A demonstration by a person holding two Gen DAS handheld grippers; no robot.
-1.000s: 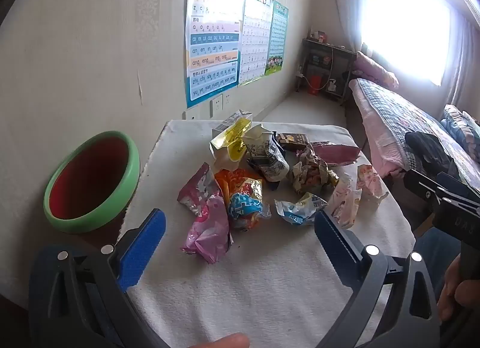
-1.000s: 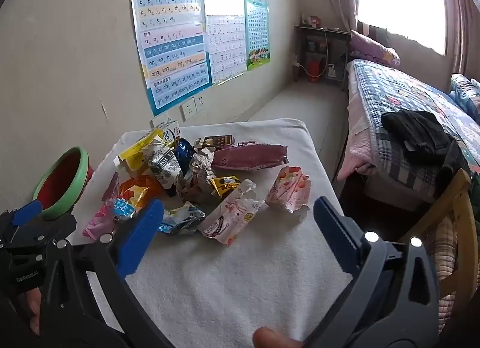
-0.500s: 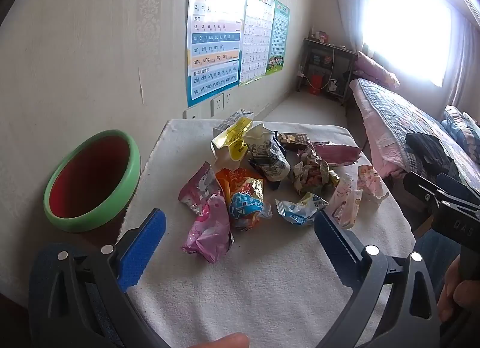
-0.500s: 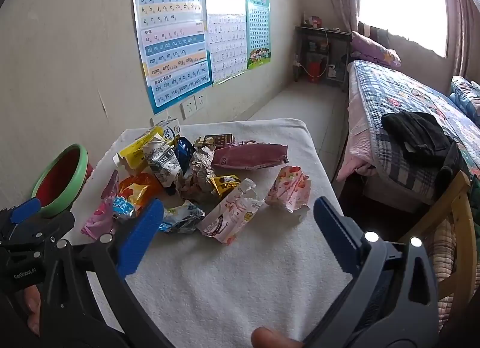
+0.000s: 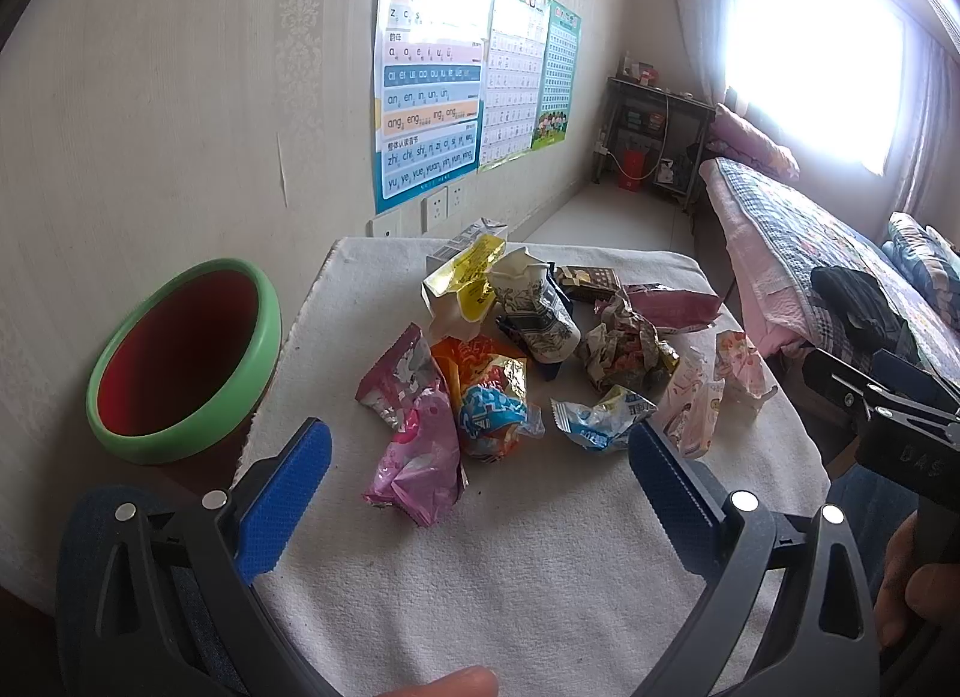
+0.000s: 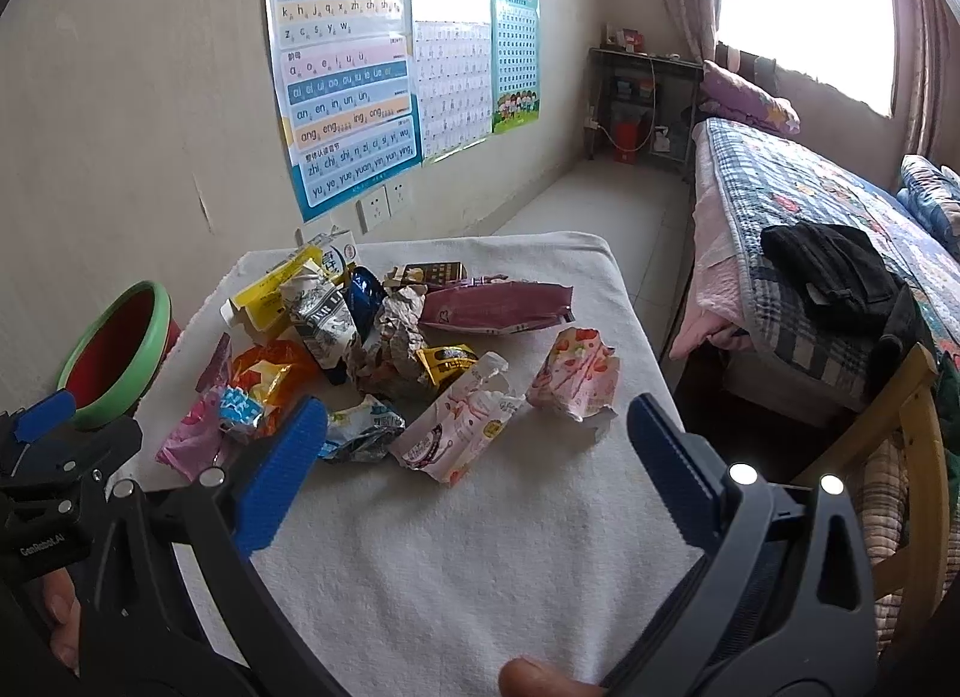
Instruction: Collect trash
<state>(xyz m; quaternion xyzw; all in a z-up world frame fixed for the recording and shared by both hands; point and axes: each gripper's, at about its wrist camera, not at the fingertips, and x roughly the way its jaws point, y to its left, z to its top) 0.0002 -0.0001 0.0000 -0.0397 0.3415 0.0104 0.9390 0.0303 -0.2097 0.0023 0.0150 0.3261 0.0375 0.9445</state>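
Note:
Several crumpled snack wrappers lie in a pile on a white-cloth table (image 5: 510, 565). Among them are a pink wrapper (image 5: 417, 451), an orange and blue bag (image 5: 489, 403), a yellow carton (image 5: 465, 283) and a maroon bag (image 6: 495, 307). A red bin with a green rim (image 5: 180, 355) stands left of the table. My left gripper (image 5: 477, 457) is open and empty, hovering near the pink wrapper. My right gripper (image 6: 477, 439) is open and empty, just short of a pale pink pouch (image 6: 459, 430) and a strawberry wrapper (image 6: 576, 376).
A wall with posters (image 5: 429, 72) and sockets runs behind the table. A bed (image 6: 810, 199) stands to the right, with a wooden chair (image 6: 900, 415) beside the table's right edge. A small shelf (image 5: 654, 132) is at the far end of the room.
Both grippers have stayed open and have barely moved; the right one drifted slightly forward. The wrappers have not moved.

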